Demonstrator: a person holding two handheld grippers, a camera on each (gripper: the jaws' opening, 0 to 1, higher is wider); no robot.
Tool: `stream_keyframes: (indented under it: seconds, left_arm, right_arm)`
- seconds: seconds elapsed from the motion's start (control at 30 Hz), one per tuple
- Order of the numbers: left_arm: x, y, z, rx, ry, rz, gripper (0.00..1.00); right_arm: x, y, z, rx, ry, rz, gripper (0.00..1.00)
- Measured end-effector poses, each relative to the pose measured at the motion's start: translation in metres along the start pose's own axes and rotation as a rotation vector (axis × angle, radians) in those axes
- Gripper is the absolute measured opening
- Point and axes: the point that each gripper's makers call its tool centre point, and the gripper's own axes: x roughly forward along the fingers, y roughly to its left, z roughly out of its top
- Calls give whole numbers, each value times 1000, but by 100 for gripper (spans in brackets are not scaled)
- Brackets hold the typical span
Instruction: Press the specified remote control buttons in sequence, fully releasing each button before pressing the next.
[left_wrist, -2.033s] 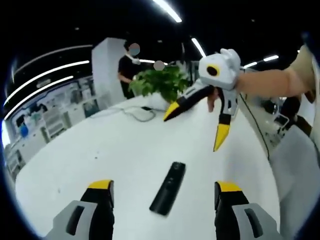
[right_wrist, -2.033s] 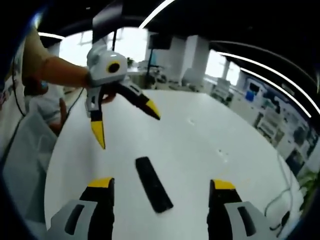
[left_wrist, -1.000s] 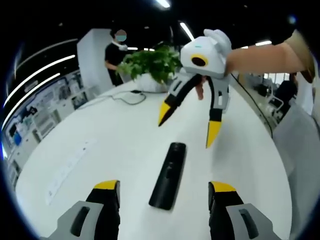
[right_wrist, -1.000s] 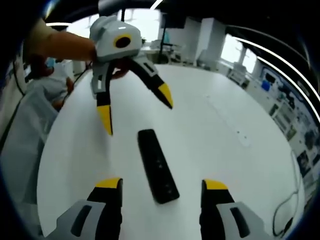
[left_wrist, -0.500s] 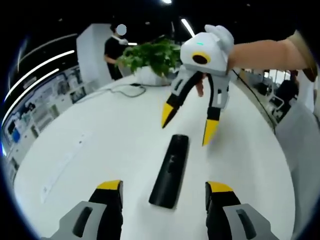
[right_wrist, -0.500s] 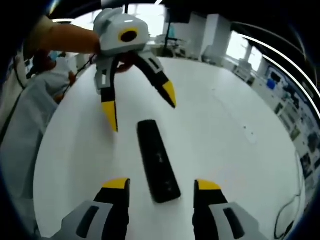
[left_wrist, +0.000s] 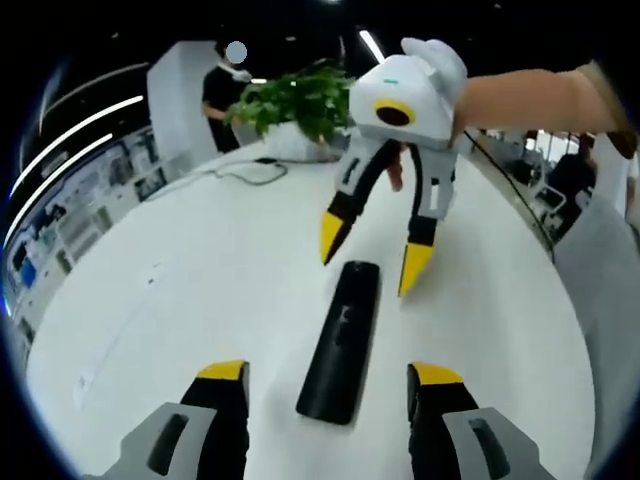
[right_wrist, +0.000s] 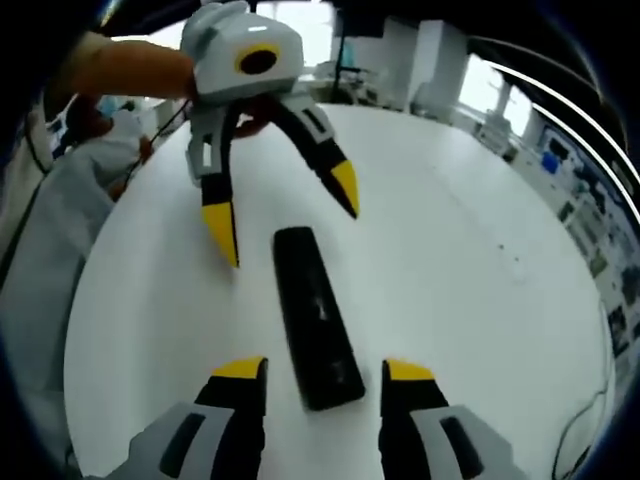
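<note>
A black remote control (left_wrist: 342, 340) lies flat on the round white table (left_wrist: 190, 270), its long side running away from me. My left gripper (left_wrist: 328, 373) is open, its yellow-tipped jaws either side of the remote's near end. Opposite it my right gripper (left_wrist: 372, 252) is held by a hand, open, its tips hovering just over the far end. In the right gripper view the remote (right_wrist: 315, 315) runs up between my right gripper's (right_wrist: 323, 371) open jaws, and the left gripper (right_wrist: 283, 210) hangs open beyond the other end. No jaw visibly touches it.
A green plant in a white pot (left_wrist: 295, 105) and a cable (left_wrist: 235, 175) sit at the table's far side, where a person (left_wrist: 215, 95) stands. Another person in white (right_wrist: 55, 210) is beside the table edge. Office desks surround the table.
Both grippers have come lower and closer to the remote from opposite ends. The right gripper's jaws have narrowed somewhat but stay open. The remote has not moved.
</note>
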Motion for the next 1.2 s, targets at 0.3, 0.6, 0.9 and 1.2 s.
stream_keyframes:
  seconds: [0.3,0.6,0.9,1.2]
  left_arm:
    - [10,-5,-11,-2,52,-43,59]
    - [16,-5,-9,11,71,-64,55]
    - [21,-6,-8,8,81,-88,49]
    - [21,-8,-5,42,100,-109,30]
  right_arm:
    - [7,-3,-9,5,36,33,35]
    - [10,-10,-9,-1,46,48,29]
    - [10,-12,-9,-13,46,47,24]
    - [10,-6,-7,-36,57,49,23]
